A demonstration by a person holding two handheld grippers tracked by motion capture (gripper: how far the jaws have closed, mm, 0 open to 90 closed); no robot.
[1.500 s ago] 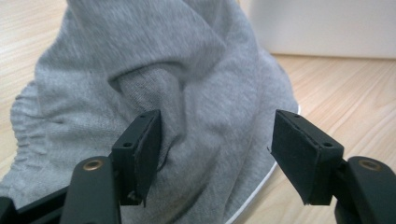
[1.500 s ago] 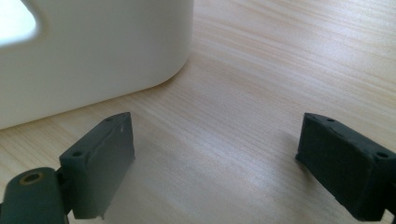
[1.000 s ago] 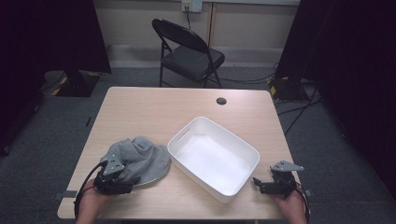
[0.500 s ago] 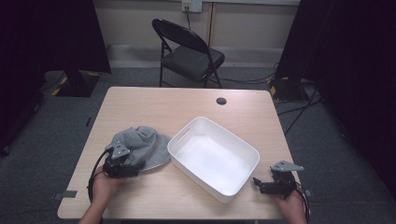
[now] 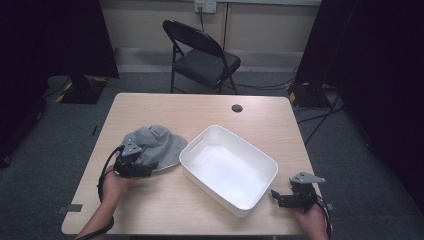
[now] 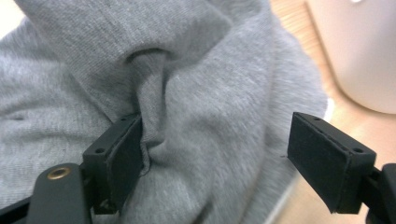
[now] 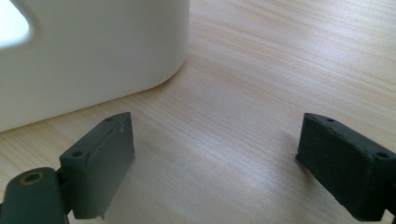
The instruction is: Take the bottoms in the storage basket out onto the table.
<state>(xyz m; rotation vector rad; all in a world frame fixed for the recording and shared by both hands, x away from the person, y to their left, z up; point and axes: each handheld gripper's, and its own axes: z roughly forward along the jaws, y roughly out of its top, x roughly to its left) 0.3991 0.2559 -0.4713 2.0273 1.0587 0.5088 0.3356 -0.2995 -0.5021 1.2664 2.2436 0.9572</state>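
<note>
Hat (image 5: 157,144) lies on the table (image 5: 200,107), left half, touching or just beside the left end of the tub (image 5: 228,169). Tub sits mid-table, skewed, nothing in it. Left gripper (image 5: 141,169) at the hat's near edge, hat fabric between its jaws. Right gripper (image 5: 280,197) near the table's front right corner, just right of the tub's near corner. Cable grommet (image 5: 237,108) behind the tub. Folding chair (image 5: 202,57) on the floor beyond the far edge.

Black folding chair (image 5: 202,57) (unoccupied), grey carpet (image 5: 60,125), dark curtains (image 5: 50,37)

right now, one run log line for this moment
left tool: open, jaws just opening, around grey cloth | right tool: open over table | white bin: empty
</note>
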